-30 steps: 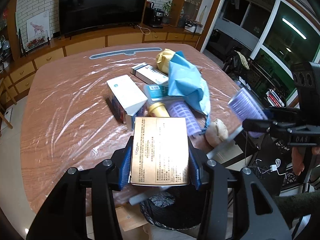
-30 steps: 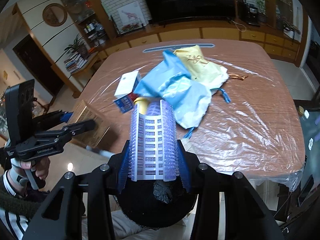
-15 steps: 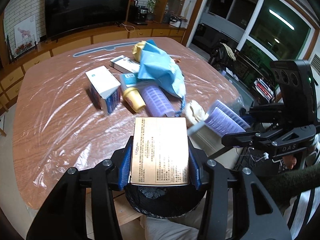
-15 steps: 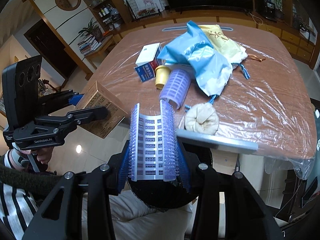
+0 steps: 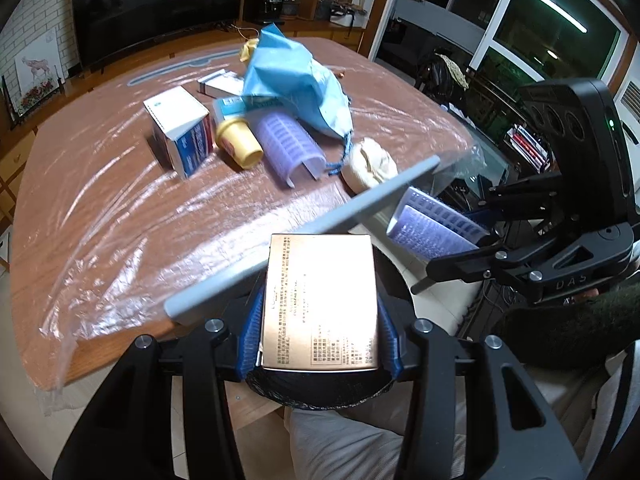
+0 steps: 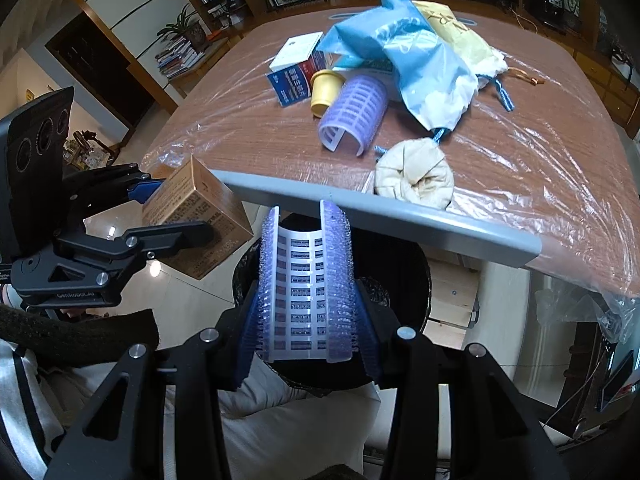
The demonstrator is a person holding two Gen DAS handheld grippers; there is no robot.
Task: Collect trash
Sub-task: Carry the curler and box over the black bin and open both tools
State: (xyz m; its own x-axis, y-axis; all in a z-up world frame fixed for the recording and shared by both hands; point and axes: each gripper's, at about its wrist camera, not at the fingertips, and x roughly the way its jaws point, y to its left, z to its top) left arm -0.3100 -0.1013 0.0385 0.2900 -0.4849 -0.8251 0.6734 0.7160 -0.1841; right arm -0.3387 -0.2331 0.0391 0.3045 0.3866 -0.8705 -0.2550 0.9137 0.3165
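Note:
My left gripper (image 5: 320,312) is shut on a gold box (image 5: 320,300), held over a black trash bin (image 5: 320,388) just off the table's near edge. My right gripper (image 6: 306,296) is shut on a purple hair roller (image 6: 306,288), held above the same bin (image 6: 400,264). From the right wrist view the gold box (image 6: 196,220) and left gripper (image 6: 176,216) are at the left. From the left wrist view the held roller (image 5: 432,224) is at the right. On the table lie another purple roller (image 6: 354,110), a yellow cup (image 6: 326,90), a beige wad (image 6: 414,176) and a blue bag (image 6: 408,48).
A plastic-covered wooden table (image 5: 100,184) also carries a white and blue box (image 5: 182,132), a flat box (image 5: 218,82) and a yellow bag (image 6: 460,36). A grey strip (image 6: 380,216) runs along the table edge above the bin. A TV cabinet stands behind.
Both grippers have drawn back from the table and lowered over the bin, still holding the box and the roller. The table items now look farther away.

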